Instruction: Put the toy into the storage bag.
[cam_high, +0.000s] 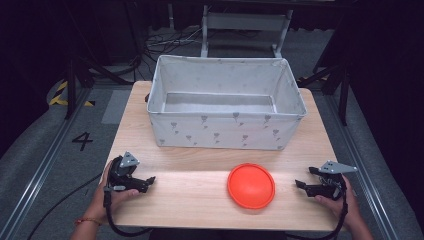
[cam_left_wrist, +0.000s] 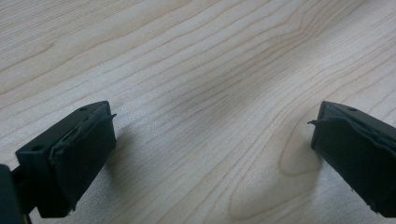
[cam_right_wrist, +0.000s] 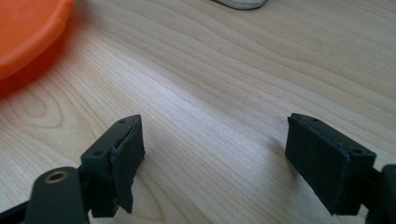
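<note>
1. Light wood-grain table (cam_high: 200, 200), set on grey floor (cam_high: 40, 150) with a metal rail at each side; a "4" marking (cam_high: 82, 141) on the floor at left, yellow-black tape (cam_high: 62, 92) further back.
2. Room behind is dark; cables (cam_high: 165, 42) on the floor and a grey frame (cam_high: 245, 25) past the table.
3. White fabric bin (cam_high: 225, 131) with grey print sits on the far half of the table, looks empty.
4. Orange disc (cam_high: 251, 185) lies flat near the front edge, right of centre, apart from the bin.
5. Left gripper (cam_high: 145, 183) at the front left, jaws wide apart, holding nothing; bare wood between them.
6. Right gripper (cam_high: 301, 186) at the front right, jaws wide apart, empty, well short of the disc.
7. Right gripper view: disc cut off at top left, bin corner barely visible at the top edge.
8. Forearms cut off at the bottom of the high view.
</note>
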